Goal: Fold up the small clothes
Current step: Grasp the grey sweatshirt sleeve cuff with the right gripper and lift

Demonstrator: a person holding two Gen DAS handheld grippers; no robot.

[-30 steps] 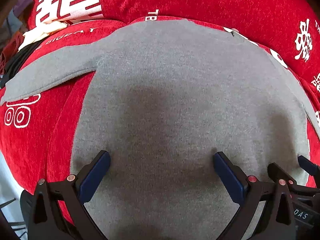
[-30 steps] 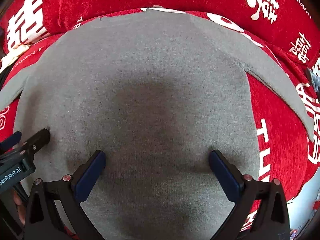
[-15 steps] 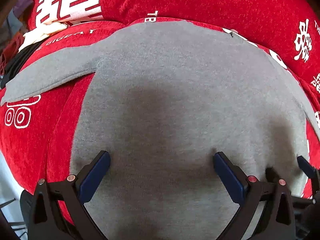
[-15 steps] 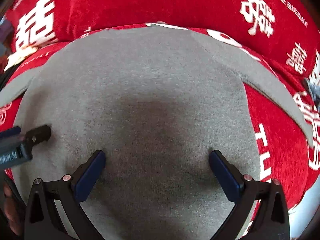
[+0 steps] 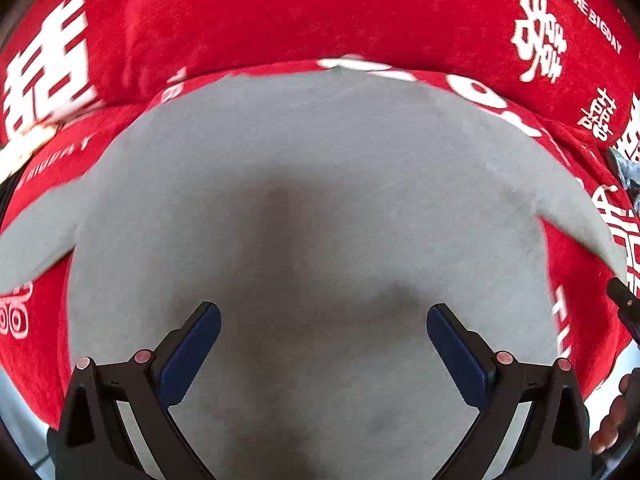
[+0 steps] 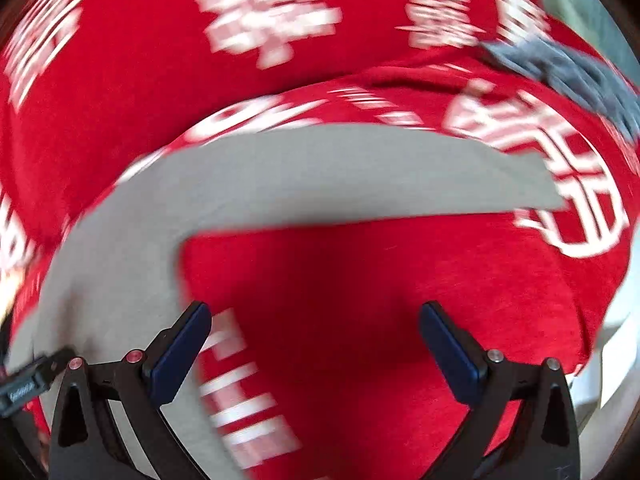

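Observation:
A small grey long-sleeved top lies flat on a red cover with white print. My left gripper is open and empty over the middle of the top's body. The left sleeve and right sleeve spread outward. My right gripper is open and empty over the red cover, just right of the top's side edge. The right sleeve stretches across ahead of it. The right wrist view is blurred by motion.
The red cover rises in a padded fold behind the top. A dark blue-grey cloth lies at the far right. A pale cloth sits at the far left. The cover's edge drops off at the right.
Both grippers have shifted right. The left one now sits over the top's centre. The right one has swung off the top's body onto the red cover beside the right sleeve.

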